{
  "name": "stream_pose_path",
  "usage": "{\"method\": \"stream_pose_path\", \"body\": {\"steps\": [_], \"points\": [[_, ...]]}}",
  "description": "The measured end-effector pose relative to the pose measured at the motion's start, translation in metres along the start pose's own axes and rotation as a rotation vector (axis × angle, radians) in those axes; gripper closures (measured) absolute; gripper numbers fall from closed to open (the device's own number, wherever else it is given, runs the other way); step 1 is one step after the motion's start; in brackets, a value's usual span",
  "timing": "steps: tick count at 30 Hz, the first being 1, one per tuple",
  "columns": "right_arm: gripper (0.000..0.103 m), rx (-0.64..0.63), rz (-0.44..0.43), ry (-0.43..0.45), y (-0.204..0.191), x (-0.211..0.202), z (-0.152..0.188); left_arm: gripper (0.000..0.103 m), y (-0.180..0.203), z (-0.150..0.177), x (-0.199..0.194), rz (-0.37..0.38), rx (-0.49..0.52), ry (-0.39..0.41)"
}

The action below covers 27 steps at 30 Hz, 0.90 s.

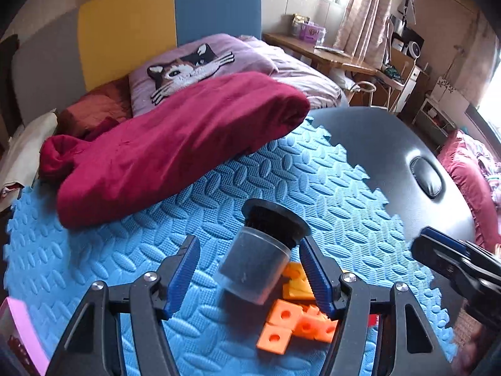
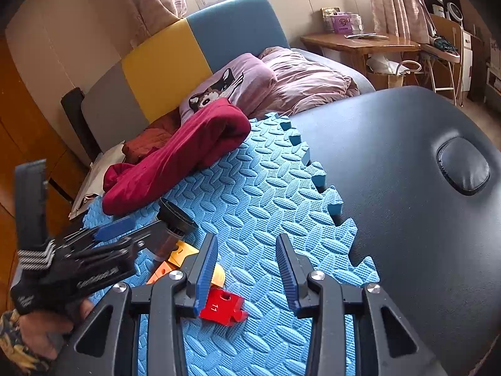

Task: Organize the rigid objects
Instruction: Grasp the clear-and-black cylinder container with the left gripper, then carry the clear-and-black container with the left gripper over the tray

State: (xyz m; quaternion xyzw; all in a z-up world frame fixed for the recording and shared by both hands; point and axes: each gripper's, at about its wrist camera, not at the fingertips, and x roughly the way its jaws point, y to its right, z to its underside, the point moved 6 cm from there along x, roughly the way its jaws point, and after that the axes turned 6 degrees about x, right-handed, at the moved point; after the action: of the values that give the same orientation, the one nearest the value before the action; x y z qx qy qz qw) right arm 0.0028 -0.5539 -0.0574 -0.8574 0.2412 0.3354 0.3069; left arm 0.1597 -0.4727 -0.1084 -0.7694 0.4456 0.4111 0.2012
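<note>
- The left gripper [image 1: 250,269] stands wide open around a translucent grey container [image 1: 255,266] with a black flanged lid [image 1: 275,217]; the container is tilted, lid end pointing away from the camera. There is a clear gap between the left finger and the container wall, while the right finger sits just beside the lid's rim; whether it touches cannot be told.
- Below the container, orange blocks [image 1: 291,322] with round holes lie clustered on the blue foam mat [image 1: 156,250], and a yellow block [image 1: 297,282] lies just behind them, partly hidden by the container and the right finger.
- The right gripper [image 2: 247,269] is open and holds nothing, its fingers spread over bare mat. A red block [image 2: 224,308] marked 11 lies just beside its left finger, partly covered by it.
- In the right wrist view the left gripper [image 2: 150,235] enters from the left, with the container [image 2: 167,238] and its lid [image 2: 177,216] at its tip.
- The mat's toothed edge [image 2: 322,181] runs along a dark padded table [image 2: 407,219] on the right, whose surface lies open.
- A crimson blanket [image 1: 162,150] overlaps the mat's far edge, closing that side off; open mat lies between the blanket and the container.
- A pink-edged box [image 1: 22,329] sits at the mat's near-left corner.
</note>
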Motion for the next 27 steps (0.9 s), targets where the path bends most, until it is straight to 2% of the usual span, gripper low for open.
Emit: {"method": "stream_pose_path", "body": {"steps": [2,4,5,9,15,22,27], "points": [[0.065,0.004,0.0,-0.009,0.0,0.002,0.001,0.037,-0.001,-0.001,0.015,0.009,0.009,-0.02],[0.065,0.0,0.001,-0.018,0.0,0.004,0.002,0.055,-0.004,0.002,0.03,0.052,-0.022,-0.058],[0.065,-0.005,0.003,-0.021,-0.001,0.005,0.002,0.06,-0.005,0.004,0.034,0.062,-0.032,-0.065],[0.065,-0.023,0.002,-0.034,-0.004,0.008,0.006,0.06,-0.012,0.011,0.024,0.076,-0.073,-0.022],[0.065,-0.021,0.005,-0.061,-0.002,0.014,0.009,0.06,-0.041,0.036,-0.007,-0.026,-0.183,0.006],[0.065,-0.029,-0.037,-0.132,-0.008,0.025,0.019,0.06,-0.036,0.07,-0.055,-0.101,-0.175,0.049],[0.065,-0.107,-0.08,-0.207,-0.026,0.035,0.034,0.06,-0.023,0.097,-0.082,-0.087,-0.184,0.057]]}}
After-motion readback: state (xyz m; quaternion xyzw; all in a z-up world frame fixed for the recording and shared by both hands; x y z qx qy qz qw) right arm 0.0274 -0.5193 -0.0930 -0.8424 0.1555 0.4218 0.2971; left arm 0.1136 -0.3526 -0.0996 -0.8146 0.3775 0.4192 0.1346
